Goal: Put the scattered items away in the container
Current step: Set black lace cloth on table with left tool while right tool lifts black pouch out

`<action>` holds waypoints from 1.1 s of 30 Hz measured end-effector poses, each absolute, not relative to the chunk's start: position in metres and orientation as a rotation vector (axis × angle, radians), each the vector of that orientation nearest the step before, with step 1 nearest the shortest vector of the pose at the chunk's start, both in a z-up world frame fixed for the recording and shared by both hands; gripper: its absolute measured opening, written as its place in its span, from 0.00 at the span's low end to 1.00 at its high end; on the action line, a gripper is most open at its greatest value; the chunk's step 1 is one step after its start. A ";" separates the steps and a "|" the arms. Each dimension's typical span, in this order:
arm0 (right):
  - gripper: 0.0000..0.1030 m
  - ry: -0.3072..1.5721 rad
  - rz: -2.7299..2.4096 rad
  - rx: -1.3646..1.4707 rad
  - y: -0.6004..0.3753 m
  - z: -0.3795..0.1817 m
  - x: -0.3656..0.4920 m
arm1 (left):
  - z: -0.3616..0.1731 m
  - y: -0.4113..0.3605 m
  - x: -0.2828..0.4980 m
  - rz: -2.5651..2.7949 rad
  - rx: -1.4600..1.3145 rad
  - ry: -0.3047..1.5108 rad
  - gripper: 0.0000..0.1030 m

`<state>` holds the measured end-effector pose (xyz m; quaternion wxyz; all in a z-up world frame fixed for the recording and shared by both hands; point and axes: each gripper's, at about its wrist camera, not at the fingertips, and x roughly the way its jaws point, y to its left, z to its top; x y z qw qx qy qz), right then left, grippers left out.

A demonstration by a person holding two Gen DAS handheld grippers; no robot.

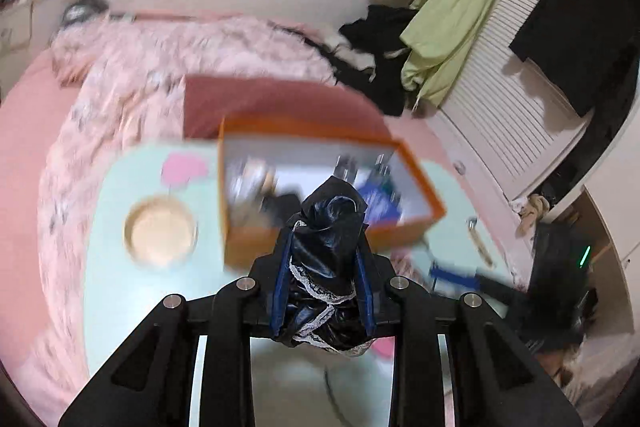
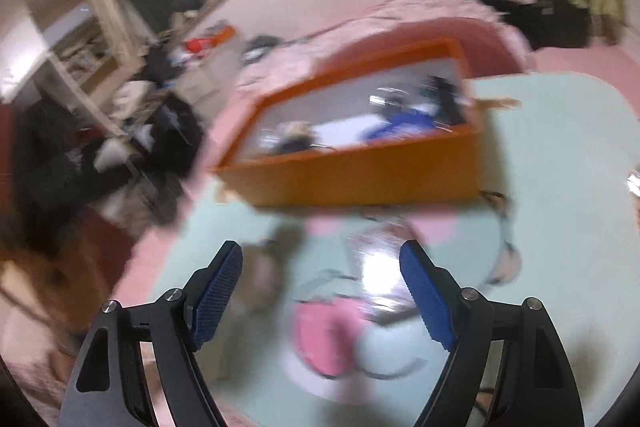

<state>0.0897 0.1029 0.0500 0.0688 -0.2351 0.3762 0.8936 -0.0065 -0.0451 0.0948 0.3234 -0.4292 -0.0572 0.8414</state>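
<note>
Two grippers are working over a pale mint table. Angled downward, the left gripper is pinching a black satin bundle with white lace trim between its blue pads, jaws narrowed around the cloth, which is hanging in front of the near wall of the orange box. That box is sitting on the table with blurred items already inside. Pointing shallowly downward, the right gripper is standing wide open and gripping nothing, hovering above a blurred shiny item and a pink shape.
</note>
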 end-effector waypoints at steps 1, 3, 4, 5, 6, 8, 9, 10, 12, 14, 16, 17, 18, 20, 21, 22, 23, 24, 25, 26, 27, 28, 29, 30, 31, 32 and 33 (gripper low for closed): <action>0.79 1.135 2.720 -0.699 0.105 0.059 0.083 | 0.084 -0.050 -0.004 2.205 -1.152 -0.159 0.29; 0.78 1.123 2.735 -0.710 0.113 0.076 0.066 | 0.062 -0.053 -0.001 2.239 -1.210 -0.147 0.29; 0.77 1.120 2.734 -0.720 0.119 0.084 0.056 | 0.052 -0.051 0.002 2.256 -1.235 -0.135 0.29; 0.72 1.120 2.739 -0.734 0.125 0.091 0.044 | 0.043 -0.049 0.004 2.263 -1.249 -0.131 0.29; 0.69 1.116 2.745 -0.759 0.131 0.096 0.030 | 0.037 -0.047 0.006 2.264 -1.260 -0.135 0.29; 0.67 1.075 2.703 -0.879 0.141 0.098 -0.001 | 0.025 -0.043 0.010 2.263 -1.281 -0.158 0.31; 0.62 1.052 2.657 -0.961 0.144 0.095 -0.018 | 0.022 -0.041 0.014 2.261 -1.279 -0.171 0.31; 0.58 1.047 2.619 -1.030 0.148 0.090 -0.032 | 0.022 -0.038 0.019 2.258 -1.272 -0.171 0.31; 0.50 1.079 2.572 -1.148 0.151 0.076 -0.059 | 0.024 -0.027 0.024 2.223 -1.266 -0.136 0.33; 0.49 1.086 2.539 -1.230 0.152 0.064 -0.075 | 0.023 -0.020 0.028 2.196 -1.269 -0.098 0.43; 0.49 1.078 2.511 -1.276 0.149 0.053 -0.083 | 0.022 -0.017 0.033 2.192 -1.263 -0.089 0.55; 0.49 1.089 2.500 -1.302 0.148 0.048 -0.085 | 0.022 -0.017 0.034 2.192 -1.258 -0.094 0.58; 0.46 1.101 2.490 -1.323 0.145 0.043 -0.086 | 0.023 -0.018 0.035 2.194 -1.254 -0.101 0.58; 0.40 1.130 2.498 -1.303 0.147 0.041 -0.082 | 0.024 -0.023 0.036 2.200 -1.249 -0.130 0.59; 0.40 1.149 2.499 -1.298 0.151 0.041 -0.082 | 0.025 -0.025 0.036 2.201 -1.248 -0.151 0.59; 0.40 1.168 2.505 -1.270 0.155 0.042 -0.078 | 0.027 -0.029 0.035 2.202 -1.246 -0.177 0.59; 0.40 1.187 2.516 -1.218 0.160 0.046 -0.071 | 0.028 -0.033 0.035 2.205 -1.245 -0.198 0.59; 0.40 1.202 2.529 -1.156 0.165 0.051 -0.065 | 0.030 -0.037 0.034 2.212 -1.244 -0.212 0.59; 0.40 1.215 2.551 -1.079 0.169 0.060 -0.055 | 0.033 -0.040 0.033 2.221 -1.243 -0.221 0.59; 0.40 1.220 2.579 -0.999 0.171 0.069 -0.043 | 0.036 -0.044 0.032 2.235 -1.239 -0.221 0.59; 0.40 1.213 2.607 -0.925 0.172 0.078 -0.031 | 0.040 -0.046 0.031 2.252 -1.233 -0.217 0.59; 0.40 1.198 2.634 -0.851 0.173 0.088 -0.018 | 0.045 -0.048 0.030 2.271 -1.220 -0.208 0.59; 0.40 1.178 2.663 -0.782 0.171 0.097 -0.004 | 0.052 -0.049 0.029 2.289 -1.199 -0.193 0.59; 0.40 1.164 2.691 -0.736 0.168 0.105 0.009 | 0.060 -0.048 0.027 2.301 -1.172 -0.165 0.59; 0.40 1.155 2.714 -0.719 0.164 0.110 0.021 | 0.069 -0.045 0.025 2.311 -1.148 -0.129 0.59; 0.40 1.147 2.731 -0.723 0.161 0.112 0.031 | 0.077 -0.042 0.020 2.319 -1.130 -0.098 0.59; 0.40 1.137 2.741 -0.742 0.157 0.112 0.040 | 0.085 -0.040 0.011 2.326 -1.116 -0.072 0.59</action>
